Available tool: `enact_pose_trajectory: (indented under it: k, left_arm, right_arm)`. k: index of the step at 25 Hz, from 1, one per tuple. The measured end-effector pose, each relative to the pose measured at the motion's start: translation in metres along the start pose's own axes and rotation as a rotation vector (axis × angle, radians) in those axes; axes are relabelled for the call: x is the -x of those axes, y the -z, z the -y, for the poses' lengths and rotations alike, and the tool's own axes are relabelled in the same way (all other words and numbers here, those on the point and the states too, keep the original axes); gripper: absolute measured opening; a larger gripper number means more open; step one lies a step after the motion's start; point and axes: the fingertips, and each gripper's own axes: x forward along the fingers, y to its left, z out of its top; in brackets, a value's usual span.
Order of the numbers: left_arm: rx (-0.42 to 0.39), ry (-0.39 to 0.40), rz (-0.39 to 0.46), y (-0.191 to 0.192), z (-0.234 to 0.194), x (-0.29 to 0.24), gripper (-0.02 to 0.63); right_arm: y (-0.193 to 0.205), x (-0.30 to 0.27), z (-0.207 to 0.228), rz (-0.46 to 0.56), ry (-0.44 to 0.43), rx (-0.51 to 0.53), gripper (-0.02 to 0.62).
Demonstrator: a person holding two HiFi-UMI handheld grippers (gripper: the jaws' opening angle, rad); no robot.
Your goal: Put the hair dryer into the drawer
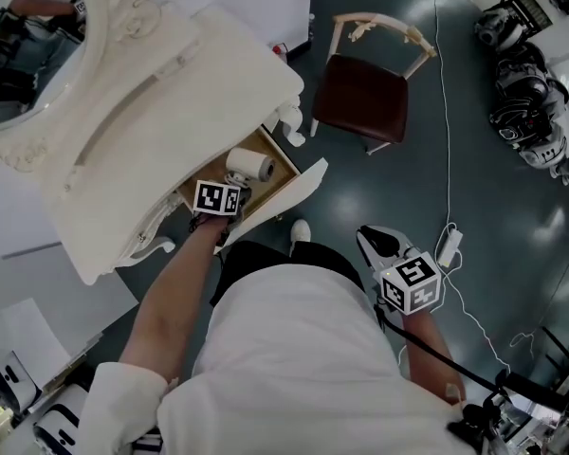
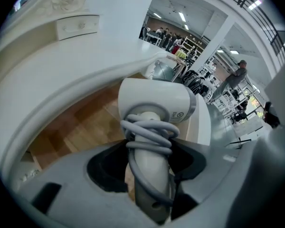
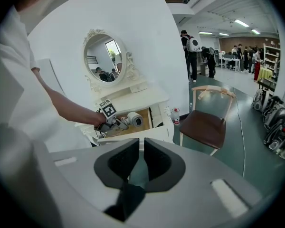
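Observation:
My left gripper [image 1: 237, 186] is shut on the handle of the white hair dryer [image 1: 249, 166], whose grey cord is wound round the handle. In the left gripper view the hair dryer [image 2: 154, 103] points away from me, its handle between the jaws of the left gripper [image 2: 149, 175], over the wooden bottom of the open drawer [image 2: 85, 127]. The drawer [image 1: 303, 183] juts out of the white dressing table [image 1: 123, 93]. My right gripper [image 1: 376, 242] hangs apart over the floor, jaws together and holding nothing. From the right gripper [image 3: 142, 148] I see the dryer [image 3: 134, 119] in the drawer [image 3: 147, 129].
A chair [image 1: 365, 93] with a brown seat stands on the dark floor right of the table. A white power strip [image 1: 449, 245] and its cable lie near my right hand. Vacuum cleaners [image 1: 526, 93] line the right side. An oval mirror [image 3: 104, 56] tops the table.

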Motion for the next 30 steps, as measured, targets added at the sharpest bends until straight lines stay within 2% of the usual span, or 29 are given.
enact_pose_trajectory:
  k: [6, 15, 27, 30]
  left_arm:
    - [0.003, -0.04, -0.018, -0.009, -0.009, -0.023, 0.239]
    - [0.038, -0.119, 0.016, -0.026, -0.04, -0.045, 0.239]
    - [-0.011, -0.186, 0.073, -0.035, -0.053, -0.067, 0.243]
    - [-0.003, -0.191, 0.061, -0.032, -0.054, -0.072, 0.246]
  right_arm:
    - [-0.003, -0.008, 0.015, -0.043, -0.009, 0.001, 0.034]
    - [-0.005, -0.02, 0.029, -0.102, -0.01, 0.0, 0.034]
    - [-0.013, -0.036, 0.034, -0.148, -0.022, 0.006, 0.034]
    - [-0.013, -0.04, 0.035, -0.152, -0.025, 0.008, 0.035]
